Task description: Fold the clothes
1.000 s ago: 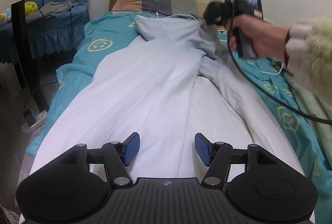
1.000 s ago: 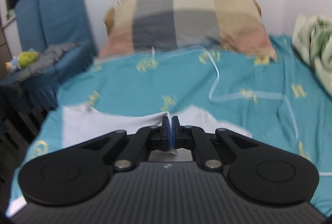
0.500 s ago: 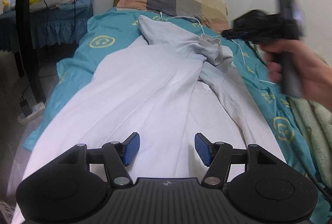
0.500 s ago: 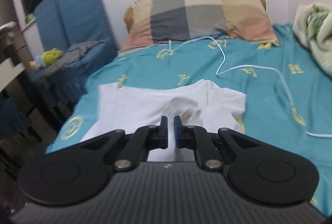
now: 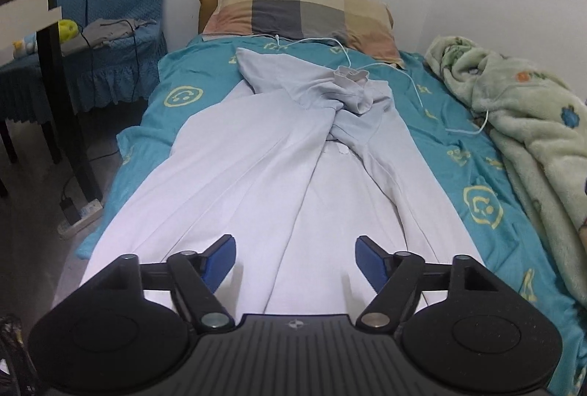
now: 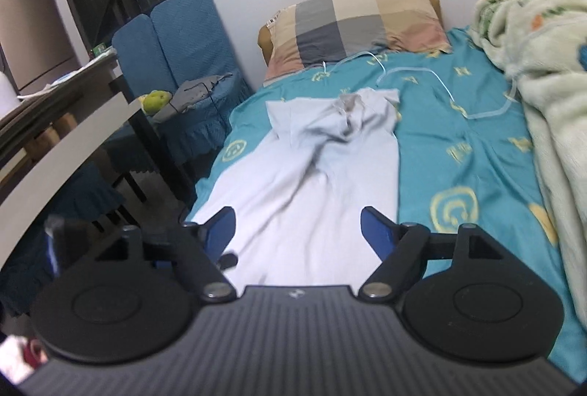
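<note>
Hoodie (image 5: 264,168) in pale grey lies lengthwise down the teal smiley-print sheet (image 5: 473,172), its hem at the near end under both grippers and its hood (image 5: 290,73) at the far end, just short of the checked pillow (image 5: 304,7). One sleeve (image 5: 352,102) is thrown across the chest in a rumpled heap near the hood, so the fold is, as I judge it, only begun. The left gripper (image 5: 295,258) hovers over the near hem with its blue pads spread wide and nothing between them; the right gripper (image 6: 297,231) is likewise spread wide and empty above the same near part of the cloth. To do the next step well, each gripper should take one corner of the hem, pinching only the layers meant to travel, then carry the hem toward the hood evenly so the body folds square. The bunched sleeve would be better flattened first, or it will make a lump inside the fold. The white cable (image 5: 414,84) trailing from the pillow toward the green fleece blanket (image 5: 513,124) on the right lies close to the hood and could snag. Compared with a second ago, the right gripper has let go of the cloth it was pinching at the far end, opened, and drawn back to the near end; it is gone from the left camera's view.
</note>
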### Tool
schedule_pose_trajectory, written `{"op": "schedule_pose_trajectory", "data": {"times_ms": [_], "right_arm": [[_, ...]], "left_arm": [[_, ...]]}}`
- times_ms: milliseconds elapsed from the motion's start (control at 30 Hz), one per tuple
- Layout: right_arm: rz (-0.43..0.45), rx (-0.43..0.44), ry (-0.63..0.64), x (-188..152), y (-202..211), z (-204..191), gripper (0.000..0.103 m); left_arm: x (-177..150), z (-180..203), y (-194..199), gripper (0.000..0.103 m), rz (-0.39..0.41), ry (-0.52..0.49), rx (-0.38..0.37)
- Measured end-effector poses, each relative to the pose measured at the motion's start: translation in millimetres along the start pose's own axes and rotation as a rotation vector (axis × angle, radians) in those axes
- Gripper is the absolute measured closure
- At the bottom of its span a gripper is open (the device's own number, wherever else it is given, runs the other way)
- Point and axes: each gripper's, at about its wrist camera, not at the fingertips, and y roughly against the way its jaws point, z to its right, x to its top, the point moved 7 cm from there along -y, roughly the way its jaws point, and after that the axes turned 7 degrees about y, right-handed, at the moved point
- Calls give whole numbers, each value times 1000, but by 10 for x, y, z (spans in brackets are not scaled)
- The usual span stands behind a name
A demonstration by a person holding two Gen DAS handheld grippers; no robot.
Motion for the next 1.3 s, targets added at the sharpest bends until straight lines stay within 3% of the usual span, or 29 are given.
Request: {"op": "schedule_pose_trajectory", "data": {"times_ms": [167, 300, 500, 700, 833, 1000, 1100, 1167, 1233, 1300], "right_arm": [[-33, -43, -32, -184, 137, 97, 27], [-32, -62, -84, -204, 120, 271, 27], [-39, 24, -215, -191, 30, 409, 27], [-66, 35, -261, -247, -39, 508, 27], [-79, 61, -323, -277, -57, 566, 26], [-96, 92, -400, -312, -77, 639, 26], [-106, 110, -443, -331, -91, 679, 26], [-110, 102, -432, -333, -113, 672, 26], [-112, 90, -421, -340, -132, 673, 26], [-120, 72, -406, -363, -153, 679, 26]], "left_arm": [[-57, -184, 213, 21, -55, -61, 84], [-92, -514, 362, 17, -153, -81, 141], [-324, -910, 432, 16, -292, -132, 177], [-454, -1275, 374, 17, -314, -62, 194], [-406, -1577, 427, 17, -272, 42, 199], [-457, -1807, 337, 18, -284, 69, 228], [-548, -1874, 251, 25, -314, 92, 194], [-548, -1860, 280, 45, -305, 130, 147], [-528, -1810, 352, 97, -289, 158, 108], [-420, -1693, 532, 101, -223, 69, 167]]}}
